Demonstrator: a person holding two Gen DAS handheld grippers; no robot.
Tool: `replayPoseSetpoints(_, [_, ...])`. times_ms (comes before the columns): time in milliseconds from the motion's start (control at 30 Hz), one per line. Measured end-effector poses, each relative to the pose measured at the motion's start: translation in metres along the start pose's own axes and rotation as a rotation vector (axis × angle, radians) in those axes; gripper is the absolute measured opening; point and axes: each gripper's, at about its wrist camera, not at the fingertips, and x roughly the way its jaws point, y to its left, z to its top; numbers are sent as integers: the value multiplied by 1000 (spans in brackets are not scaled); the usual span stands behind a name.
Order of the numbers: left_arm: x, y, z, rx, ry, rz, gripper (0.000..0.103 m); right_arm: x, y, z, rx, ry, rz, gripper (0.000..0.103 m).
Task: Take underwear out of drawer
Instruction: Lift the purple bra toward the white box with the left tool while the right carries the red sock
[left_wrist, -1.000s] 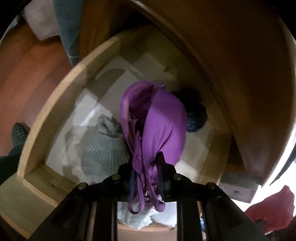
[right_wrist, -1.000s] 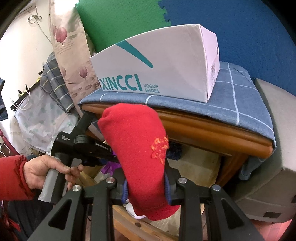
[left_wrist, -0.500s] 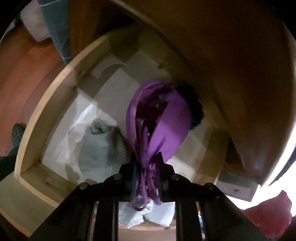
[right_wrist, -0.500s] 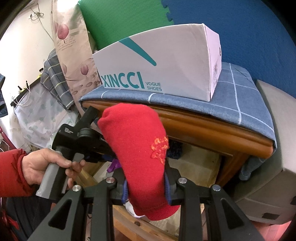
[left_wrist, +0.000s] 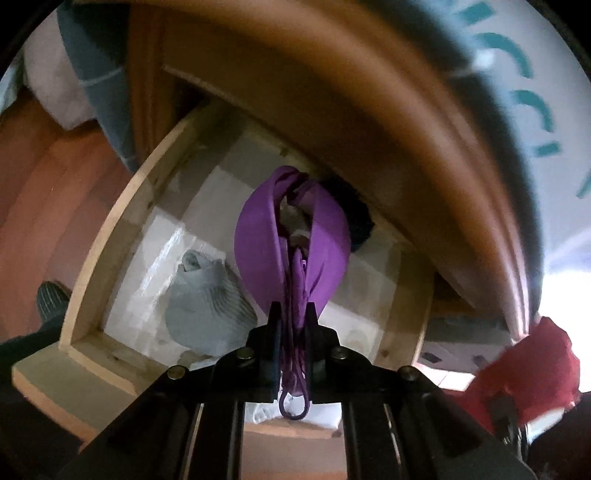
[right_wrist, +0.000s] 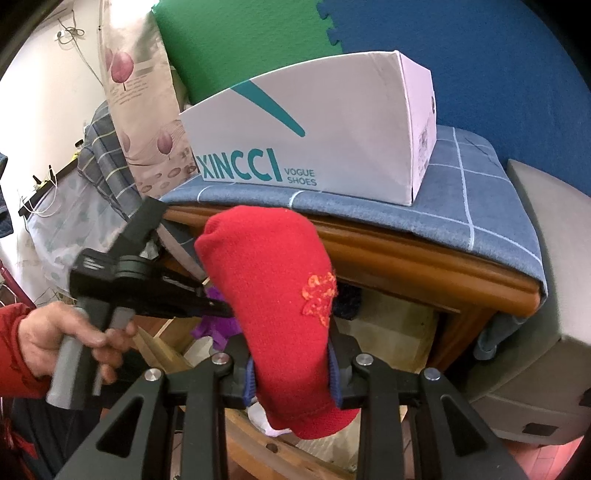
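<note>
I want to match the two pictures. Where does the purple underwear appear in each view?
Left wrist: the purple underwear hangs at centre, pinched in the left gripper, above the drawer.
Right wrist: only a purple scrap shows at left of centre, behind the red sock.
Shared landmark: the red sock, at the left wrist view's right edge.

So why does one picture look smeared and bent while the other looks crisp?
Left wrist view: motion blur smears the shoe box lettering and the wooden edge, the fisheye lens bends the drawer walls, and the purple underwear stays fairly sharp. Right wrist view: evenly lit and crisp on the red sock; only the left gripper's handle looks blurred.
</note>
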Motion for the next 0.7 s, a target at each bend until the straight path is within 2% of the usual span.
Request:
replayPoseSetpoints(300, [-49,-20,-27,139,-29,7,8,5,3,-4,-9,26,-31,29])
replayPoseSetpoints(467, [-83,-27,-39,230,-94,39,8,-4,0,-2,31,17,-44,29])
replayPoseSetpoints(500, [-88,-28,-39,243,-106,40,8,-9,-1,1,51,5,-52,29])
replayPoseSetpoints(567, [-97,-29,-41,275,-130,54,8,-24,-2,11,100,-30,-15,29])
replayPoseSetpoints(700, [-111,-33,-48,336,-164,63,8,-63,6,49,83,-102,-58,29])
